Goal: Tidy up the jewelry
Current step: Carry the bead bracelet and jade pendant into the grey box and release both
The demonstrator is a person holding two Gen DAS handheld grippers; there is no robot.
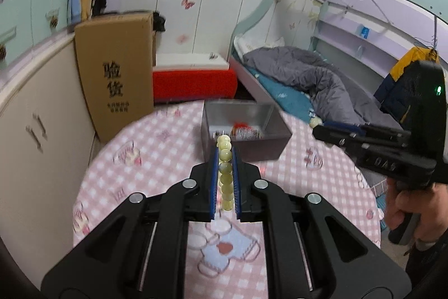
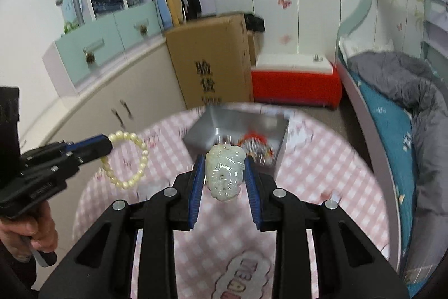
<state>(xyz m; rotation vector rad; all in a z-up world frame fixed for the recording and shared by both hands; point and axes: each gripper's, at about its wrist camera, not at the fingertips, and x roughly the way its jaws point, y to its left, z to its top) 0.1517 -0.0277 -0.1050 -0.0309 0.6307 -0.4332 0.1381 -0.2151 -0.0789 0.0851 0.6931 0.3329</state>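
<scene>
My left gripper (image 1: 224, 156) is shut on a pale yellow bead bracelet (image 1: 225, 175), held edge-on above the table; the right wrist view shows it as a ring (image 2: 127, 159) hanging from the left gripper (image 2: 107, 143). My right gripper (image 2: 224, 159) is shut on a pale green carved jade pendant (image 2: 224, 173); it shows at the right in the left wrist view (image 1: 319, 128). A grey metal box (image 1: 243, 128) stands on the table ahead of both grippers, with red and silvery jewelry inside (image 2: 252, 145).
The round table has a pink checked cloth (image 1: 156, 147). A tall cardboard box (image 1: 117, 69) and a red-and-white box (image 1: 193, 77) stand on the floor behind it. Cabinets (image 1: 33, 131) are at the left, a bed (image 1: 308, 86) at the right.
</scene>
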